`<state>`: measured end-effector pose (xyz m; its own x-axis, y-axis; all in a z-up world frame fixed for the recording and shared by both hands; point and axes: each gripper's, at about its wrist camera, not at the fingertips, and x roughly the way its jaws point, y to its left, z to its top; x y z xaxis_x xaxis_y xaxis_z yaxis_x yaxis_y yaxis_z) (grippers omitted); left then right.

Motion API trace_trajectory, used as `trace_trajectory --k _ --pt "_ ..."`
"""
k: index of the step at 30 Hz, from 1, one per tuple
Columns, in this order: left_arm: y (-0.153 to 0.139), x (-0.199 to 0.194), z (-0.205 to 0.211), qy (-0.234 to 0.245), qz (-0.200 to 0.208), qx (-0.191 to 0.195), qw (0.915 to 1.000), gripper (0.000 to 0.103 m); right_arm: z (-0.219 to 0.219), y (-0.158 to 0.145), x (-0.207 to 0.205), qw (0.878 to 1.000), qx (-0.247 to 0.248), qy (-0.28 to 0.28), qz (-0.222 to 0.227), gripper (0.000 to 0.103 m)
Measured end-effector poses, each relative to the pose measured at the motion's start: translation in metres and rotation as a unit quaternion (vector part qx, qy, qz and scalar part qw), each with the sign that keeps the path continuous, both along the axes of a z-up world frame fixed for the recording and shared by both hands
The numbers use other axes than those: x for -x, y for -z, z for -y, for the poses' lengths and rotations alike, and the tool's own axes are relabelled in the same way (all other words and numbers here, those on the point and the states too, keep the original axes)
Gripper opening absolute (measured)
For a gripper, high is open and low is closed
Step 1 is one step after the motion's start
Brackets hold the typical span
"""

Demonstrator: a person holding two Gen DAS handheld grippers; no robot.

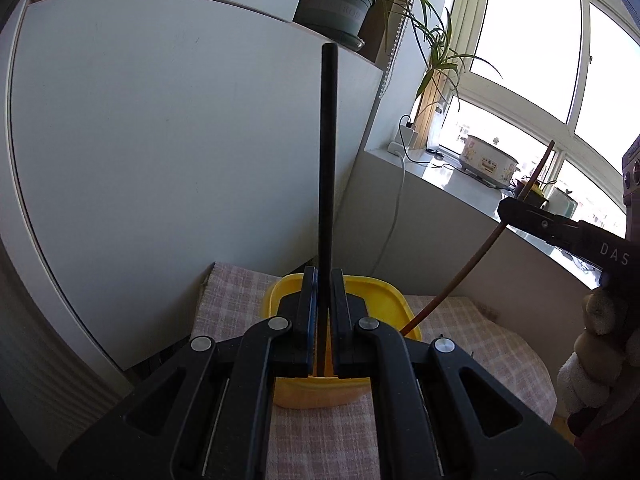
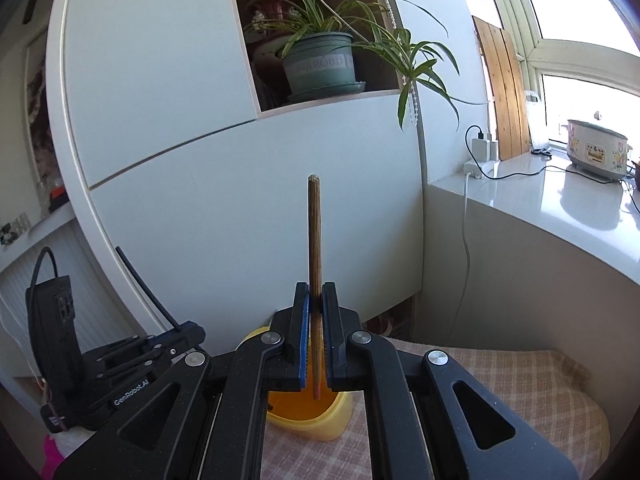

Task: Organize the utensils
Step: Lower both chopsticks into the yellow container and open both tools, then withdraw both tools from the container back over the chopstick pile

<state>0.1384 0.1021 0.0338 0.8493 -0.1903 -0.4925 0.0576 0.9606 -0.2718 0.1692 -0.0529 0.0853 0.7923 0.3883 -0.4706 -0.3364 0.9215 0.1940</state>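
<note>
My left gripper [image 1: 323,276] is shut on a black chopstick [image 1: 328,152] and holds it upright over a yellow container [image 1: 372,292] on a checked cloth. Its lower end reaches down into the container. My right gripper [image 2: 315,292] is shut on a brown wooden chopstick [image 2: 314,232], also upright, with its reddish tip inside the same yellow container [image 2: 308,420]. In the left wrist view the right gripper [image 1: 516,210] enters from the right with the wooden chopstick [image 1: 460,276] slanting into the container. In the right wrist view the left gripper [image 2: 176,328] shows at the left with the black chopstick [image 2: 146,286].
A checked cloth [image 1: 460,344] covers the table [image 2: 532,392]. A white cabinet [image 1: 180,140] stands close behind. A potted plant [image 2: 320,60] sits in its niche. A white windowsill [image 2: 560,208] at right holds a slow cooker [image 2: 598,152], chargers and cables.
</note>
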Motion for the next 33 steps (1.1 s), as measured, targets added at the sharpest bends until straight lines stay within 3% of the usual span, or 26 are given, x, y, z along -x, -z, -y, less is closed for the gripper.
trace_trajectory --k 10,17,19,20,21,22,33 --pt "0.016 -0.009 0.004 0.005 -0.025 0.001 0.9997 0.003 -0.012 0.053 -0.026 0.997 0.017 -0.009 -0.077 0.004" --pt "0.017 -0.007 0.008 0.008 -0.026 0.003 0.9996 0.003 -0.014 0.065 -0.025 0.994 0.031 -0.018 -0.099 0.004" --pt "0.017 -0.004 0.008 0.007 -0.025 0.004 0.9997 0.014 -0.014 0.065 -0.022 0.994 0.036 -0.019 -0.098 0.011" --pt "0.016 -0.004 0.008 0.007 -0.024 0.004 0.9997 0.029 -0.014 0.064 -0.021 0.995 0.036 -0.019 -0.096 0.023" --pt "0.016 -0.002 0.008 0.007 -0.021 0.004 0.9997 0.032 -0.013 0.063 -0.019 0.995 0.035 -0.017 -0.094 0.036" --pt "0.016 -0.001 0.008 0.007 -0.020 0.003 0.9998 0.032 -0.012 0.061 -0.017 0.995 0.033 -0.016 -0.091 0.041" --pt "-0.001 0.031 0.003 -0.018 0.019 -0.013 0.9996 0.031 0.018 0.050 0.008 0.998 0.021 0.012 -0.062 0.048"
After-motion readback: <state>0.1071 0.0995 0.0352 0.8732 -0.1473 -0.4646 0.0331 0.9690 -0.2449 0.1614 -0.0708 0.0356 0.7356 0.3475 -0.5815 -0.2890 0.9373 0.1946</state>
